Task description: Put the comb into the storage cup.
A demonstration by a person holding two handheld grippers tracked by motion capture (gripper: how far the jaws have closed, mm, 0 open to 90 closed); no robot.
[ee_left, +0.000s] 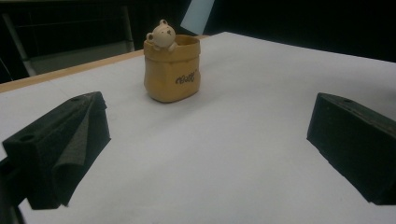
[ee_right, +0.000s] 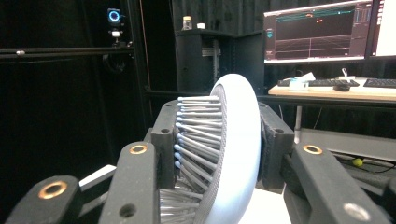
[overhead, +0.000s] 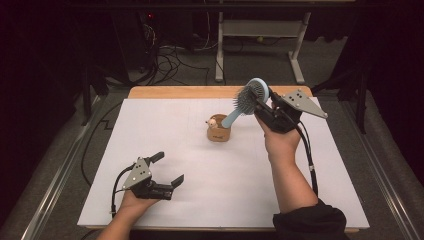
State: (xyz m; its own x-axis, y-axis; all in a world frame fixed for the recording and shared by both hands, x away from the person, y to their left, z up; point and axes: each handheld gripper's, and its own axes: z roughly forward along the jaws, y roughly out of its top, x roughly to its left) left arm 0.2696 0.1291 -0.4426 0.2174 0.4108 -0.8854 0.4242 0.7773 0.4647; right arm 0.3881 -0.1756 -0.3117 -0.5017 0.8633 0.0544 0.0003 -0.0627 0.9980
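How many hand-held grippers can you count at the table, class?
2. The left hand-held gripper rests open on the near left of the white table; the right hand-held gripper holds the blue hairbrush above the bear pot.

In the right gripper view the hairbrush is cut off at 6 o'clock, handle out of frame, & the jaws hide part of its head. In the left gripper view the lettering on the bear pot is too blurred to read, & the blue handle at 12 o'clock runs off the top edge.

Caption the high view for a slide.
Right gripper lowers a blue hairbrush handle-first into the bear pot; left gripper waits open.
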